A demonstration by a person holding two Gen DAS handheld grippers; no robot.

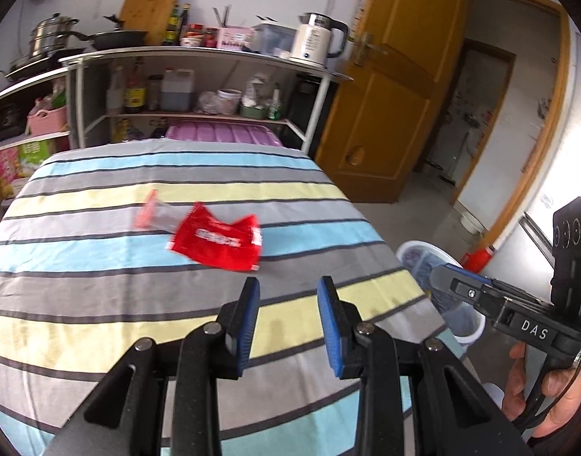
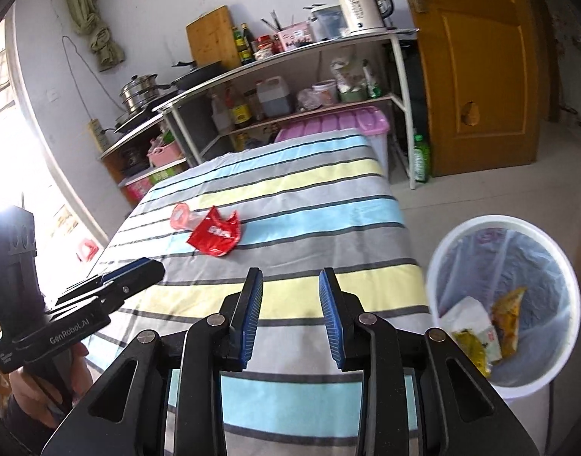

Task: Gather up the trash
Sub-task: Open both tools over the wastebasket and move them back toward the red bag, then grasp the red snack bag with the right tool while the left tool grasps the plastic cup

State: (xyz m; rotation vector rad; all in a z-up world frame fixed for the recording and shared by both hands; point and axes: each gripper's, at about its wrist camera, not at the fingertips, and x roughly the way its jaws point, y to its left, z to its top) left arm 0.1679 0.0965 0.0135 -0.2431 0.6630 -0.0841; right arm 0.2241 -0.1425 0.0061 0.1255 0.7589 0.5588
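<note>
A red snack wrapper (image 1: pixel 217 242) lies on the striped tablecloth (image 1: pixel 100 288), with a clear wrapper with pink ends (image 1: pixel 152 214) just behind it to the left. Both also show in the right wrist view: the red wrapper (image 2: pixel 215 232) and the clear one (image 2: pixel 181 217). My left gripper (image 1: pixel 288 296) is open and empty, a short way in front of the red wrapper. My right gripper (image 2: pixel 290 288) is open and empty over the table's near right part. A white trash bin (image 2: pixel 438 250) with a bag liner stands on the floor right of the table and holds yellow and white wrappers (image 2: pixel 480 326).
A shelf rack (image 1: pixel 199 53) with pots, bottles and a kettle (image 1: pixel 319 40) stands behind the table. A pink storage box (image 1: pixel 222 135) sits behind the table's far edge. A wooden door (image 1: pixel 397 87) stands open at right. The bin also shows in the left view (image 1: pixel 469 336).
</note>
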